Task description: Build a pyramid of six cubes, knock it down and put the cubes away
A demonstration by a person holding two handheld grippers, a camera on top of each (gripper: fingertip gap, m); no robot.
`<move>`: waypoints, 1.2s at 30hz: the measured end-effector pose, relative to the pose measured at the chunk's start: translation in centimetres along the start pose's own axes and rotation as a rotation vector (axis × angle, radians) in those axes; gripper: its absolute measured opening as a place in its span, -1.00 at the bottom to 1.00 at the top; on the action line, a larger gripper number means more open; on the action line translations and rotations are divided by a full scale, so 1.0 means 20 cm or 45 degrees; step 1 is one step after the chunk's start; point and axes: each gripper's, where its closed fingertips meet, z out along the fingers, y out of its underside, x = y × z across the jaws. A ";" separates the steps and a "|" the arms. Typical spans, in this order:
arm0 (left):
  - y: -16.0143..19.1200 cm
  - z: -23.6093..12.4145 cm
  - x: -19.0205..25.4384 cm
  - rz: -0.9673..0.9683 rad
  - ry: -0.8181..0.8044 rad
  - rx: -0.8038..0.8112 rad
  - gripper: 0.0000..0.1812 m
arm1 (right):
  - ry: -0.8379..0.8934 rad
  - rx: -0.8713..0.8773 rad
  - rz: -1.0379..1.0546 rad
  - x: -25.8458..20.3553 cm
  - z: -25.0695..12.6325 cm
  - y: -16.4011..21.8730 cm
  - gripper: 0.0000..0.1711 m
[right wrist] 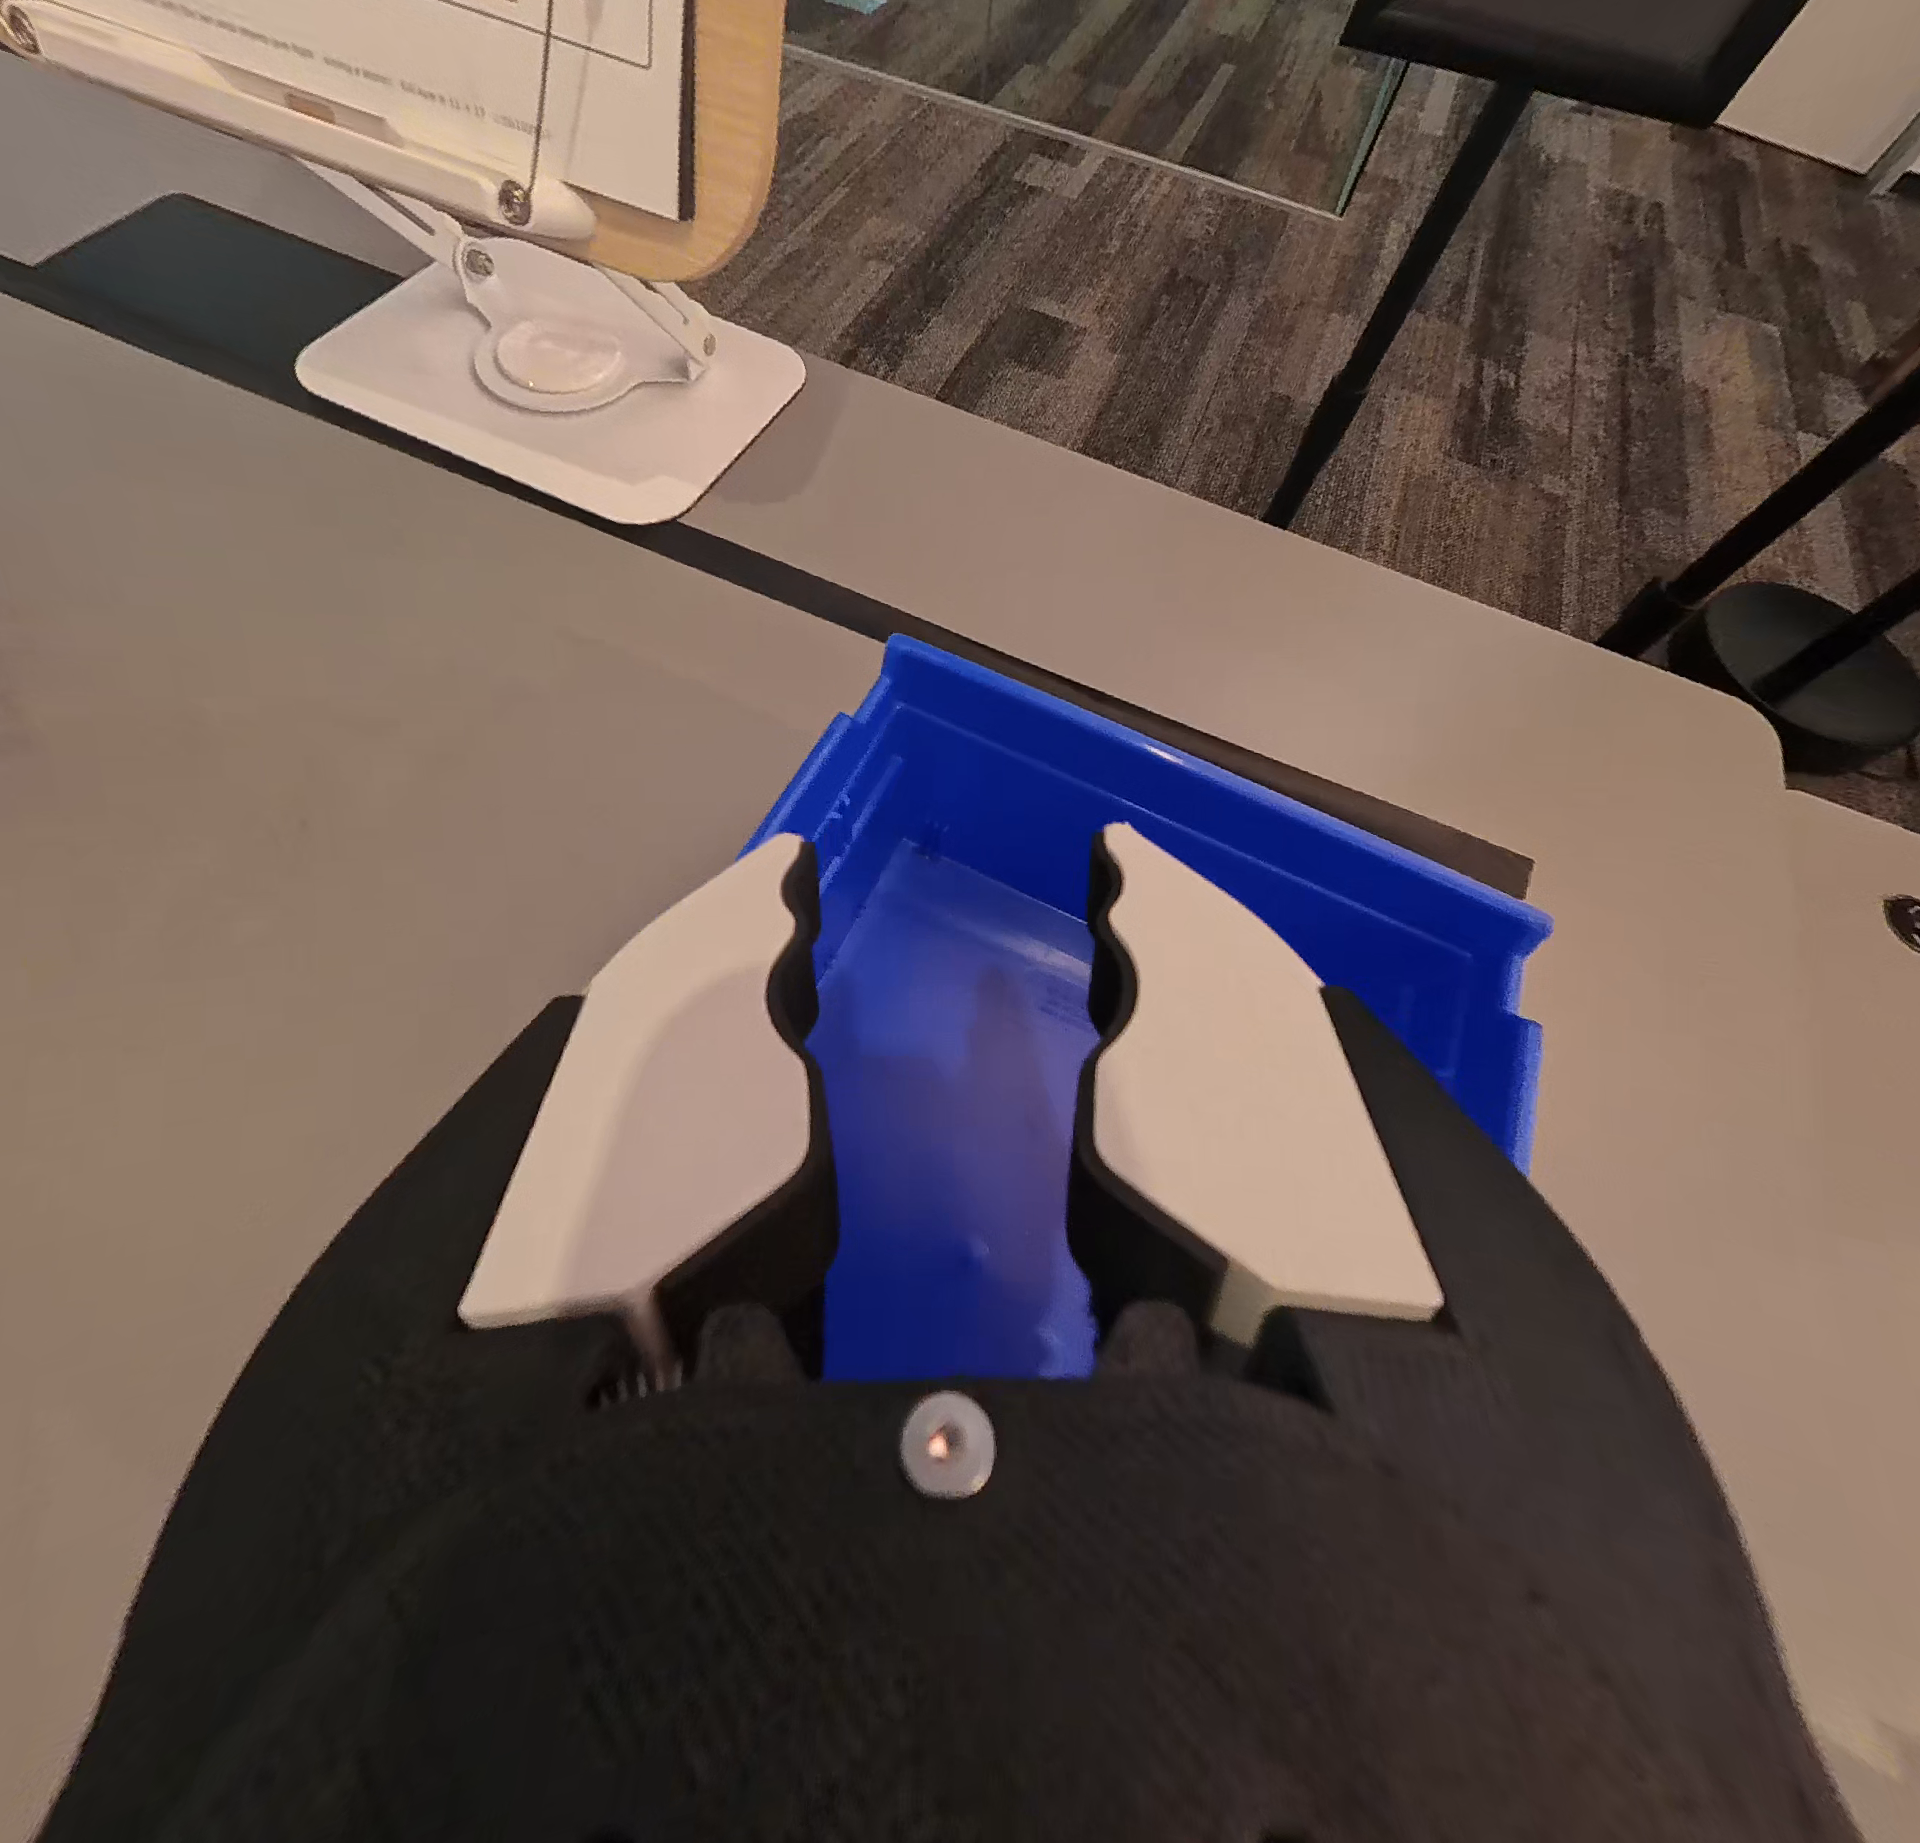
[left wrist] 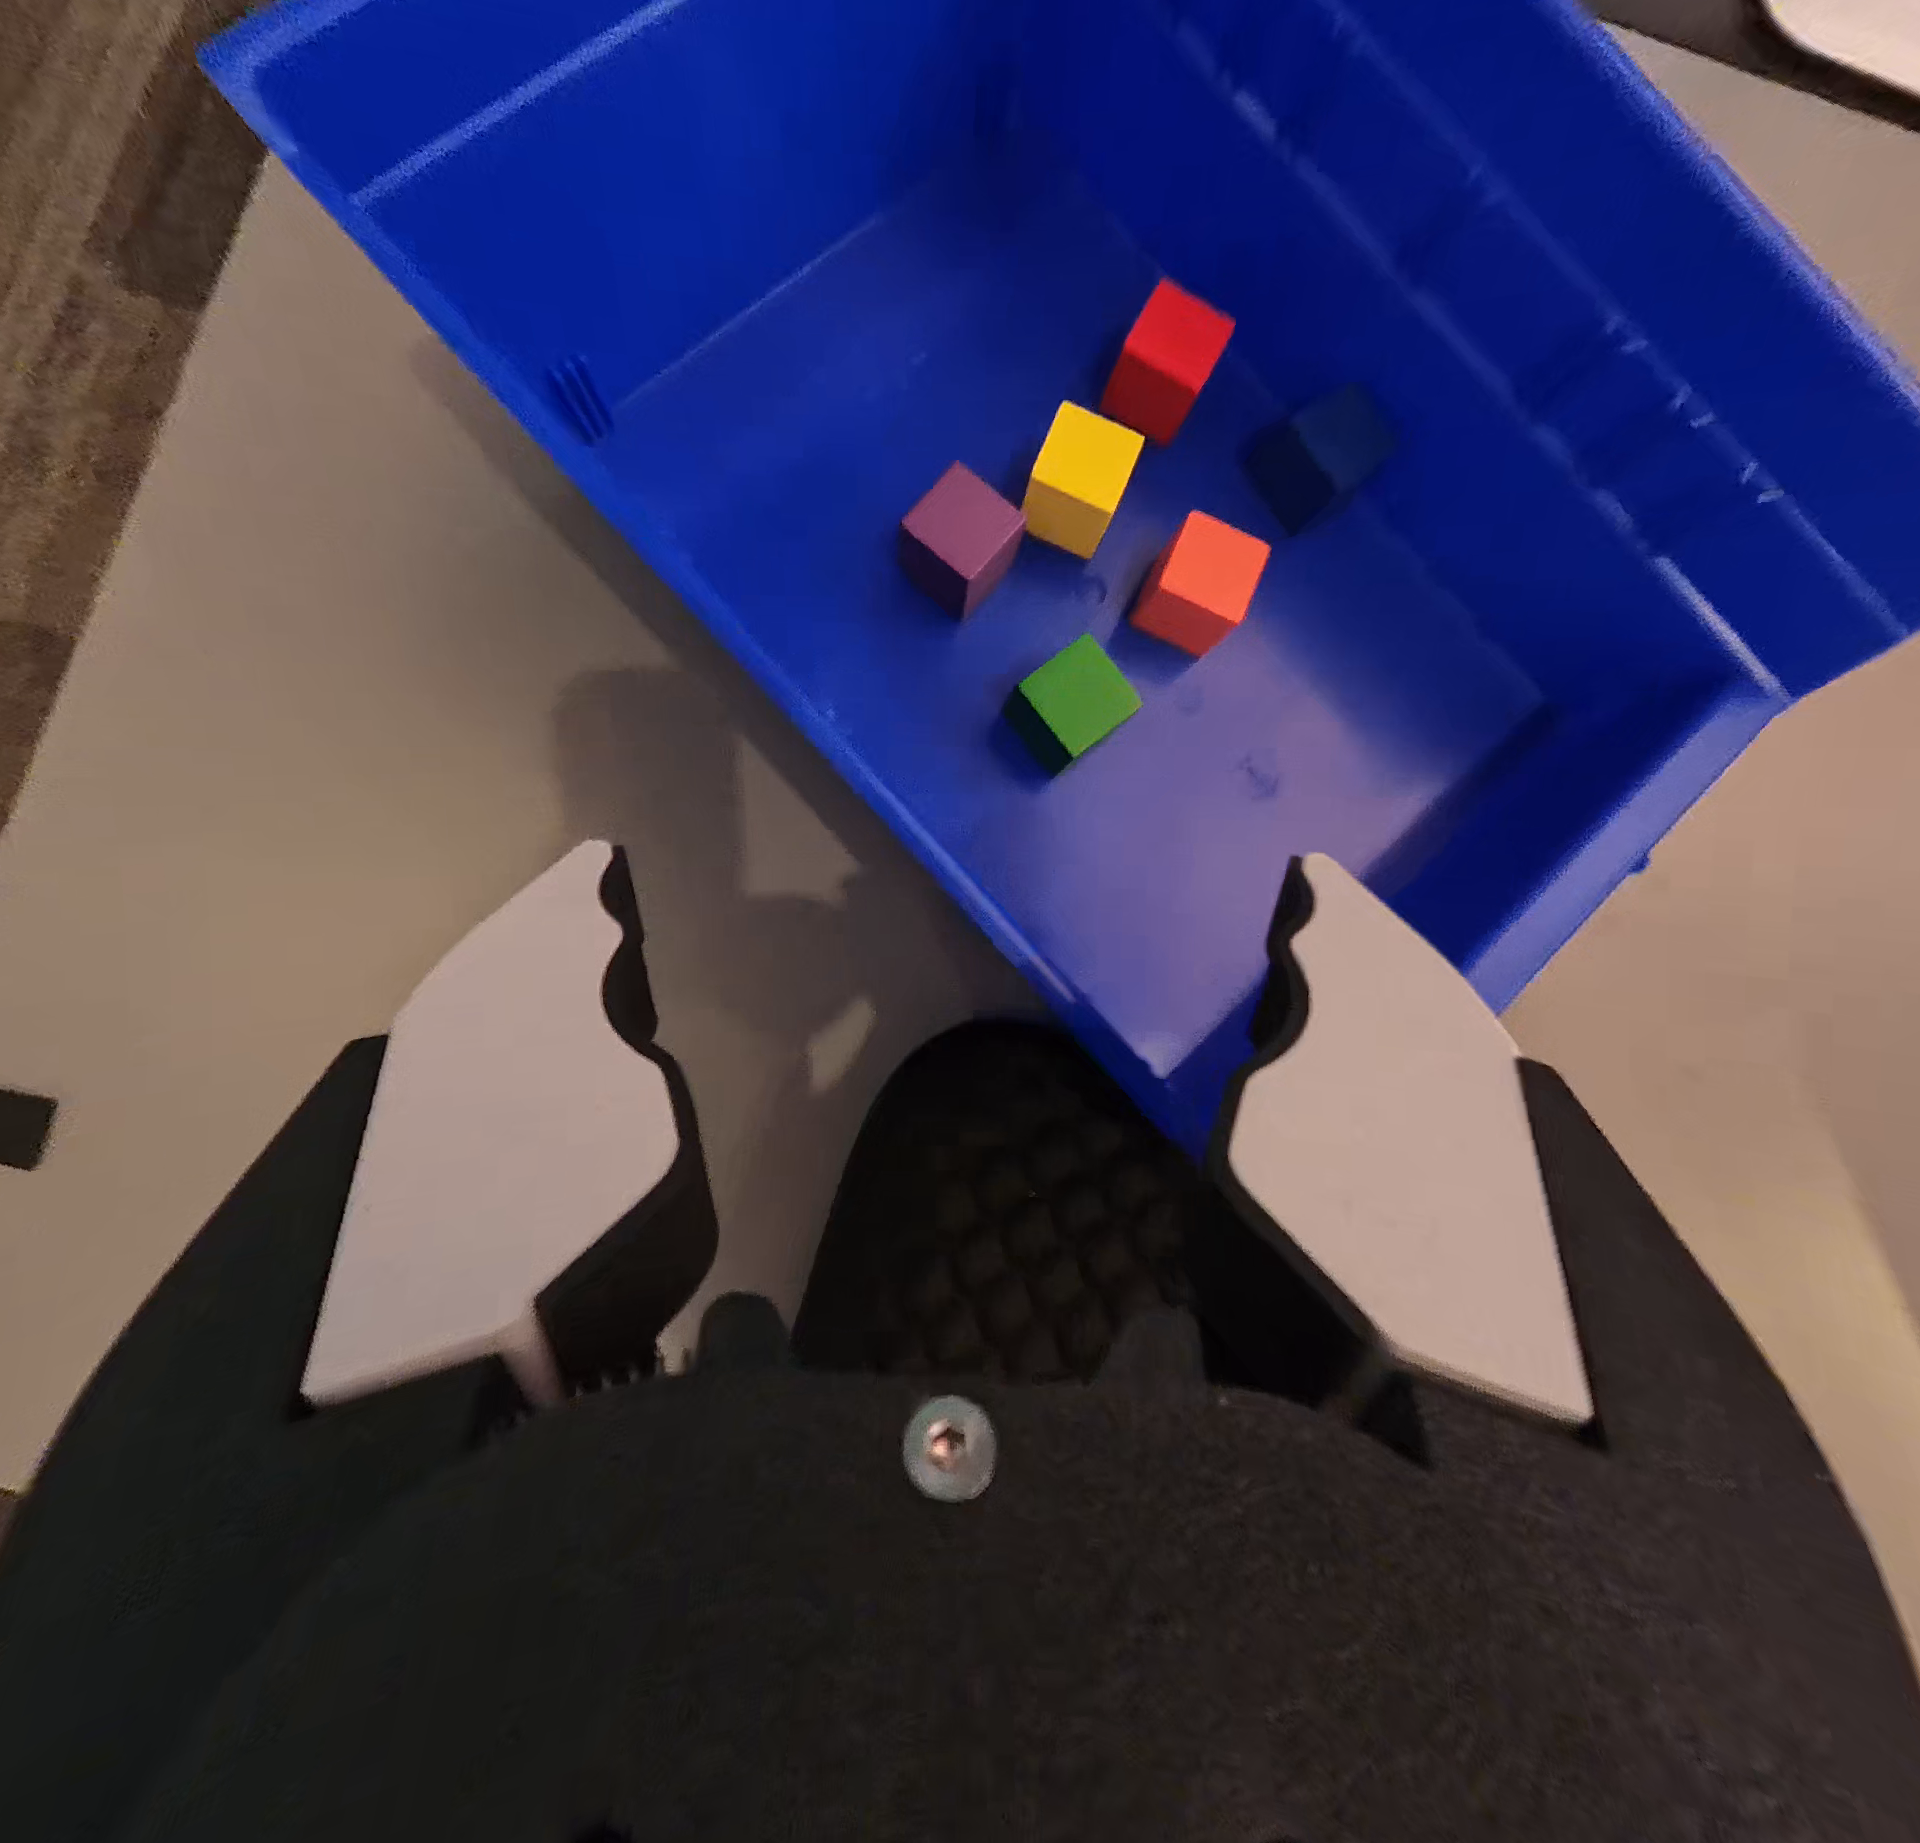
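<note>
A blue plastic bin (left wrist: 790,235) stands on the grey table. Several small cubes lie loose on its floor: red (left wrist: 1166,357), yellow (left wrist: 1083,476), purple (left wrist: 961,538), orange (left wrist: 1200,583), green (left wrist: 1070,702) and dark blue (left wrist: 1320,455). My left gripper (left wrist: 956,863) is open and empty, above the bin's near corner, short of the cubes. My right gripper (right wrist: 953,843) is open and empty, above the same bin (right wrist: 1299,837). Only bare bin floor shows between its fingers; the cubes are hidden in the right wrist view.
A white stand (right wrist: 551,411) holding a wood-edged board with a printed sheet sits at the table's back left. The table edge (right wrist: 1766,744) runs just behind and right of the bin, with carpet and black metal legs (right wrist: 1403,266) beyond. Left tips to right tips: about 65 centimeters.
</note>
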 end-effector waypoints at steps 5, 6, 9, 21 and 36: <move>0.01 0.10 0.03 0.015 -0.020 -0.135 0.03 | -0.023 0.007 0.006 -0.01 -0.01 0.00 -0.41; 0.02 0.12 0.03 0.042 -0.025 -0.183 -0.09 | -0.030 0.008 0.010 -0.01 -0.02 0.00 -0.41; 0.02 0.19 -0.03 0.122 -0.137 -0.291 -0.18 | -0.039 0.005 0.022 0.00 -0.02 0.01 -0.41; -0.22 0.38 -0.22 0.398 -0.145 -0.450 -0.67 | -0.045 -0.082 -0.009 0.02 0.01 0.08 -0.41; -0.60 0.44 -0.16 0.918 0.001 0.174 -0.31 | 0.004 -0.189 -0.083 0.00 0.09 0.14 -0.40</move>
